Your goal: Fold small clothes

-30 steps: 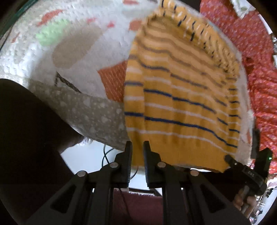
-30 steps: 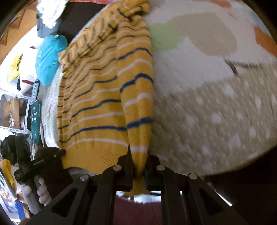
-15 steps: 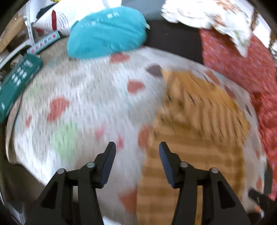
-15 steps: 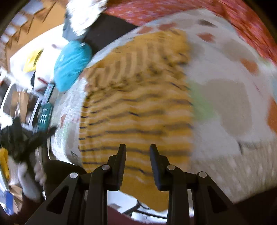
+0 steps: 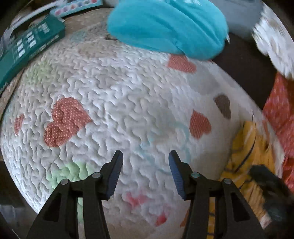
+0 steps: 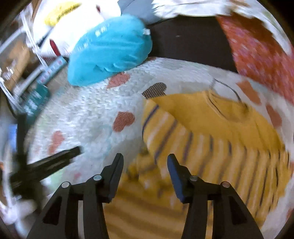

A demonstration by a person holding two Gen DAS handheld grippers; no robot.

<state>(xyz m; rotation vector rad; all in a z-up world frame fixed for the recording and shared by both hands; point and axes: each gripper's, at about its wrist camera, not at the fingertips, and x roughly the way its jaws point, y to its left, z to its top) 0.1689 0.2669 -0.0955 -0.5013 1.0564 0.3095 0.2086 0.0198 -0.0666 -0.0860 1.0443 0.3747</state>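
Sweater [image 6: 211, 139] lies on the quilt [image 5: 114, 95], seems folded over w/ a flap across the top; more folds probably left. Right gripper [image 6: 145, 161] jaws have just been opening, now apart above the sweater, gripping nothing. Left gripper [image 5: 145, 160] open too, empty, over bare quilt, sweater off to its right. Teal cushion [image 5: 165, 23], green box [image 5: 27, 47], red cloth [image 6: 257, 51] around the quilt's edge; cluttered room.

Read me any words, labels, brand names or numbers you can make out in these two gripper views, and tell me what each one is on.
No text can be read in either view.
Green box: white print on its top face, too blurred to read.
Teal cushion: pale marks on top and a small tag at its edge, both unreadable.
Long strip with coloured dots: only coloured spots, no readable lettering.
Yellow striped sweater: no lettering seen.
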